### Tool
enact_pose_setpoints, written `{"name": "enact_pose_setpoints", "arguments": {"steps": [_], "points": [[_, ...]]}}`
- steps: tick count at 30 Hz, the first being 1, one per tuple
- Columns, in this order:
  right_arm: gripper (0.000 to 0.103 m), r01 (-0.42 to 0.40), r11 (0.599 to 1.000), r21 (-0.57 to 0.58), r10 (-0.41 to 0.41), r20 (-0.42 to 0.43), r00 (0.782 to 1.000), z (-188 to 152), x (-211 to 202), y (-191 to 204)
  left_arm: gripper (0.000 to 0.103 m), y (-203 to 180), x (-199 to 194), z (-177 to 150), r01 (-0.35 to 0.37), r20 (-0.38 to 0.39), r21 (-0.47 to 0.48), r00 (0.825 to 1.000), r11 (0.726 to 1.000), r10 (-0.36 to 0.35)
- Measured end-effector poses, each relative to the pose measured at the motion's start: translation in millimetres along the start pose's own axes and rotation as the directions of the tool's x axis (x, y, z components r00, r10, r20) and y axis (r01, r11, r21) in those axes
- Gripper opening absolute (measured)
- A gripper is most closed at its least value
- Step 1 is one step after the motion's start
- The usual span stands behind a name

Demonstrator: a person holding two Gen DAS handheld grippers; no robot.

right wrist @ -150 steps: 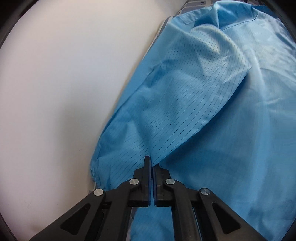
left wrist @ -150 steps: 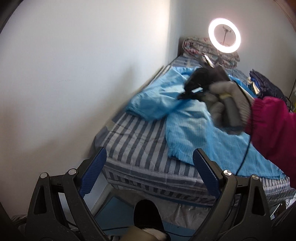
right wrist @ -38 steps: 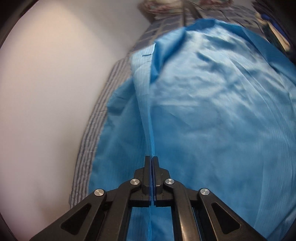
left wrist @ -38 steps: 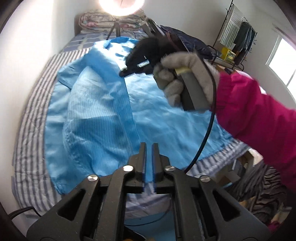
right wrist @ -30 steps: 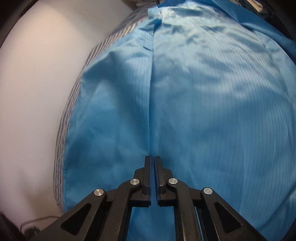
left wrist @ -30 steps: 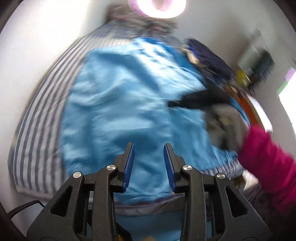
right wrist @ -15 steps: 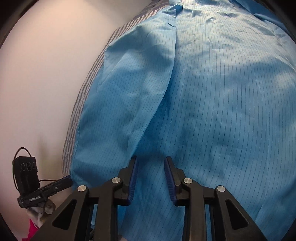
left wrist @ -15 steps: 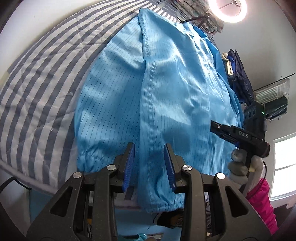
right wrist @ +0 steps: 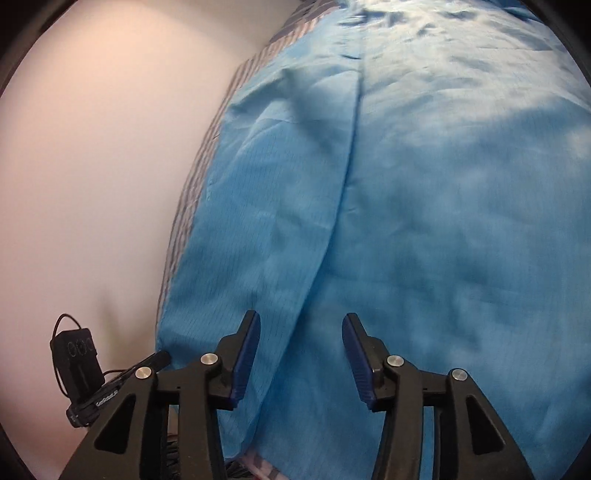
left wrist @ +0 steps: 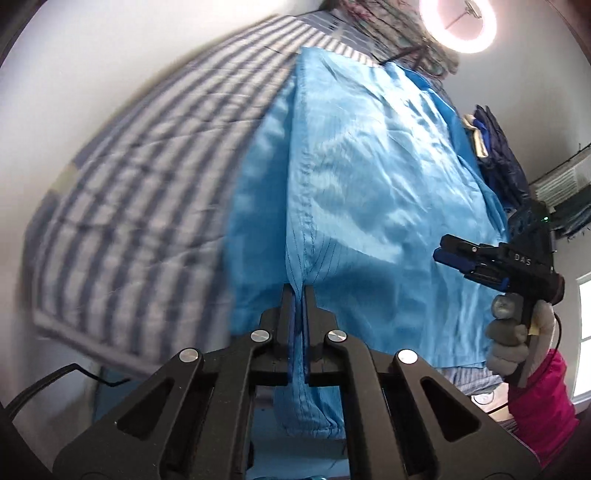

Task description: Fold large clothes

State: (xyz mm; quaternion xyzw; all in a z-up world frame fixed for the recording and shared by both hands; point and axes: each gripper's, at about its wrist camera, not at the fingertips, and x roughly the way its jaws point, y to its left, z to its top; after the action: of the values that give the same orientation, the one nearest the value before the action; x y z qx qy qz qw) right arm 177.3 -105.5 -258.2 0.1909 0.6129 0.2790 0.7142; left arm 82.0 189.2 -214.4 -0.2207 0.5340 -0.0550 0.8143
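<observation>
A large light-blue garment (left wrist: 369, 177) lies spread over a striped bed (left wrist: 140, 192). It fills the right wrist view (right wrist: 424, 221), with a long seam running up its middle. My left gripper (left wrist: 298, 291) is shut on a fold of the garment near its lower hem, at the bed's near edge. My right gripper (right wrist: 299, 328) is open and empty just above the cloth. It also shows at the right of the left wrist view (left wrist: 448, 249), held in a gloved hand over the garment's right edge.
A white wall (right wrist: 103, 155) runs along the bed's left side. A ring light (left wrist: 458, 26) stands at the bed's head, with dark blue clothes (left wrist: 495, 147) piled at the right. The left gripper's body (right wrist: 79, 369) shows at lower left in the right wrist view.
My left gripper has closed on the garment's fold near the hem. My right gripper has opened wider and let go of the cloth.
</observation>
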Motion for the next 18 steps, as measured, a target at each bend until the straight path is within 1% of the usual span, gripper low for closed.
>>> {"name": "enact_pose_setpoints", "arguments": {"steps": [1, 2, 3, 4, 5, 7, 9, 11, 13, 15, 16, 18], "points": [[0.048, 0.017, 0.999, -0.027, -0.017, -0.009, 1.0, -1.0, 5.7, 7.8, 0.0, 5.2, -0.2, -1.3, -0.011, -0.004, -0.007, 1.0, 1.0, 0.011], [0.037, 0.041, 0.998, -0.051, -0.042, -0.016, 0.999, 0.9, 13.8, 15.4, 0.0, 8.7, 0.5, -1.5, -0.023, -0.007, -0.015, 1.0, 1.0, 0.023], [0.03, 0.065, 0.995, -0.079, -0.068, -0.03, 0.997, 0.8, 21.3, 22.6, 0.0, 12.4, 1.7, -1.5, -0.03, -0.011, -0.023, 0.999, 0.999, 0.03], [0.018, 0.086, 0.991, -0.105, -0.091, -0.043, 0.995, 0.0, 28.3, 29.0, 0.0, 15.4, 2.4, -0.8, -0.037, -0.014, -0.027, 0.999, 0.999, 0.037], [0.01, 0.1, 0.988, -0.121, -0.106, -0.048, 0.993, -0.9, 33.0, 33.8, 0.0, 16.7, 2.5, 0.3, -0.045, -0.009, -0.029, 0.999, 0.999, 0.045], [0.003, 0.107, 0.983, -0.149, -0.115, -0.053, 0.992, -3.7, 37.4, 42.4, 0.0, 17.3, 1.0, 0.2, -0.05, -0.004, -0.02, 0.999, 0.999, 0.05], [0.002, 0.122, 0.975, -0.187, -0.133, -0.048, 0.99, -6.4, 38.1, 52.1, 0.0, 16.3, -1.8, 0.0, -0.055, 0.005, -0.004, 0.998, 0.998, 0.055], [0.001, 0.144, 0.965, -0.219, -0.156, -0.04, 0.987, -4.0, 39.2, 61.2, 0.0, 16.3, -5.3, -1.2, -0.077, 0.02, 0.011, 0.997, 0.997, 0.077], [0.001, 0.146, 0.961, -0.233, -0.16, -0.04, 0.986, -6.4, 35.4, 65.4, 0.0, 18.9, -6.4, -0.6, -0.091, 0.024, 0.007, 0.996, 0.996, 0.091], [0.001, 0.167, 0.953, -0.253, -0.184, -0.046, 0.982, -9.9, 36.9, 64.8, 0.0, 22.8, -2.1, -0.4, -0.103, 0.015, -0.005, 0.995, 0.995, 0.103], [0.001, 0.188, 0.945, -0.268, -0.208, -0.048, 0.977, -10.6, 38.2, 65.9, 0.0, 25.2, 2.5, -1.3, -0.095, -0.002, -0.015, 0.996, 0.995, 0.095], [0.002, 0.205, 0.936, -0.285, -0.224, -0.036, 0.974, -10.5, 35.4, 67.8, 0.0, 26.7, 10.1, -2.2, -0.09, -0.037, -0.013, 0.995, 0.996, 0.089]]}}
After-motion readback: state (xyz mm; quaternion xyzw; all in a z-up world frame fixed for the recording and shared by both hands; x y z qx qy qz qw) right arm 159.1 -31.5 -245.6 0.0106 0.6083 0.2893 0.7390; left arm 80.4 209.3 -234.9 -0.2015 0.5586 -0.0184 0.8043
